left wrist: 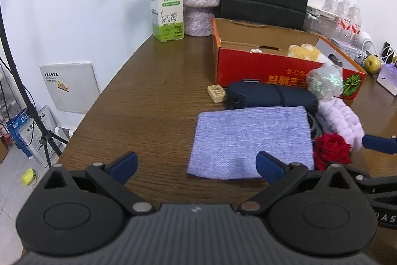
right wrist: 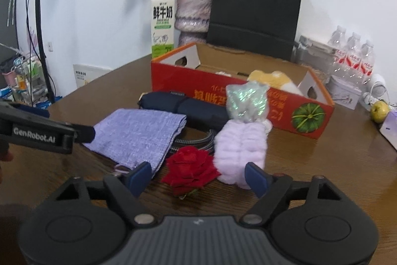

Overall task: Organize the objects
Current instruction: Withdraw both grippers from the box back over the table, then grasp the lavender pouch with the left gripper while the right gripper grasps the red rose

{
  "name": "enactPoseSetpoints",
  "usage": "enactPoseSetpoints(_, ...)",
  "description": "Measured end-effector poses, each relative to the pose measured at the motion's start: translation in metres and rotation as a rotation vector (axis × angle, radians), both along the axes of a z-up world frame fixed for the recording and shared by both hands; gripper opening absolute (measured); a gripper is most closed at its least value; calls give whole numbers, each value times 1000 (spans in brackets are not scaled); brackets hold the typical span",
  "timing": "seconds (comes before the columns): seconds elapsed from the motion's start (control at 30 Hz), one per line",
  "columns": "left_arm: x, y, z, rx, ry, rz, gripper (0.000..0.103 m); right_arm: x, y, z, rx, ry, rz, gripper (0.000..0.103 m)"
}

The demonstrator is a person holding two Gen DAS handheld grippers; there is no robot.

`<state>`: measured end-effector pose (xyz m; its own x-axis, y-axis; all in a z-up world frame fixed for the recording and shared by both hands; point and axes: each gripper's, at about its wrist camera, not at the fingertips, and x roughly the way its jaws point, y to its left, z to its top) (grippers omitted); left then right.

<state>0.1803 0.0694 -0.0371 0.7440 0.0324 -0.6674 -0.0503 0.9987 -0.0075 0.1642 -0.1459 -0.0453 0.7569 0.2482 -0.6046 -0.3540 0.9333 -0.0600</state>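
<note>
— Which hand gets there first, you reckon?

— The right gripper (right wrist: 198, 178), I'd say. Its blue-padded fingers (right wrist: 139, 176) stand spread wide with nothing held, and the red fabric rose (right wrist: 189, 169) lies just ahead of them, in the gap, a touch toward the left finger. The fluffy lilac plush band (right wrist: 239, 150) runs lengthwise away from the right finger, toward the open red cardboard box with the watermelon print (right wrist: 248, 103).

— And the left?

— The left gripper (left wrist: 197, 165) is spread wide too, empty. The folded lavender knitted cloth (left wrist: 250, 140) lies ahead of it, nearer its right finger, whose tip overlaps the cloth's near edge in that camera. Whether it touches, I can't tell. The rose sits beyond that finger, off to the side.

— Count for me.

— On the brown wooden table (left wrist: 148, 96): one rose, one plush band, one cloth, one dark navy zip pouch (left wrist: 270, 94) lying crosswise beyond the cloth, one shiny crinkled silver-green bundle (right wrist: 248, 101), one small tan engraved block (left wrist: 217, 93), a braided grey cord (right wrist: 196, 140) partly hidden. Inside the box, one yellow plush toy (right wrist: 270, 78) already, plus something white I can't make out.

— So the box is the goal?

— Likely; it stands beyond everything, straight ahead of both pairs of fingers.
</note>
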Motion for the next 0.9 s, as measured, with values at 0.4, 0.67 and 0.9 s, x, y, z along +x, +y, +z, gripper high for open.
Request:
enactPoseSetpoints(0.4, 36, -5, -26, -9, 69, -57, 103, 16, 10, -13, 13, 38, -14, 59)
enactPoseSetpoints(0.67, 34, -7, -35, 10, 60, -75, 103, 17, 12, -14, 8, 37, -16, 43)
enactPoseSetpoints(0.9, 18, -4, -30, 14, 39, -112, 75, 14, 11, -12, 24, 31, -12, 38)
